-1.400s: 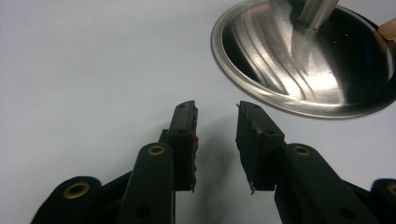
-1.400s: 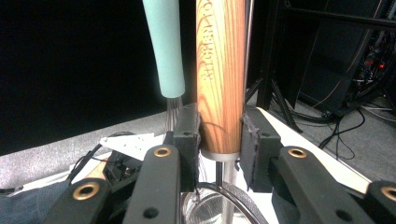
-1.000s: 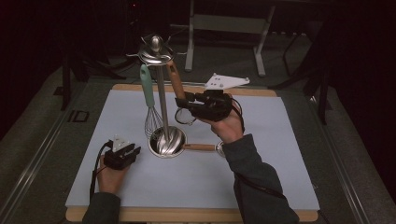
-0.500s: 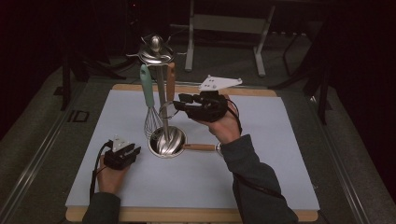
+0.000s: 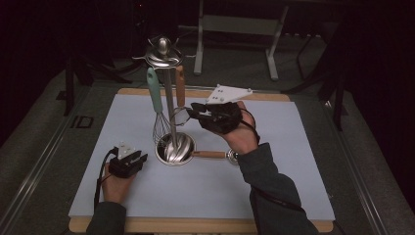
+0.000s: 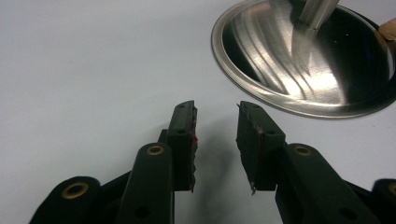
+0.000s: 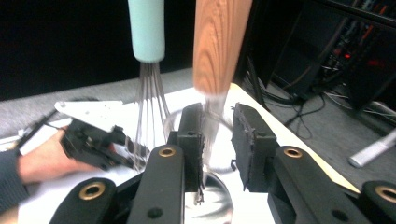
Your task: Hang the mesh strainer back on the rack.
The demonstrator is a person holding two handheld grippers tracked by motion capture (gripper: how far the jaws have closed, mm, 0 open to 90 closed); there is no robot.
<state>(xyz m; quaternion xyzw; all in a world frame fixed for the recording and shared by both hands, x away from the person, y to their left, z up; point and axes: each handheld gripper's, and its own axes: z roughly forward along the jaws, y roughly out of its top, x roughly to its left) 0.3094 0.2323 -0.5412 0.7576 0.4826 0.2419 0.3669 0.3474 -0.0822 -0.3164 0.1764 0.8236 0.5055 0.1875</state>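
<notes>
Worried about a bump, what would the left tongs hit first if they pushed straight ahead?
Probably nothing soon: the left tongs point over bare white mat, passing just left of the stand's steel base, though depth is unclear.

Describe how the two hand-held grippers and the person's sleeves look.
Both are black. The left hand-held gripper carries a small pale plate on top and trails a black cable. The right hand-held gripper bears a larger pale three-cornered plate with dark holes. Up close, the jaw arms show brass-coloured rivets and rough black pads. The sleeves are dark grey.
</notes>
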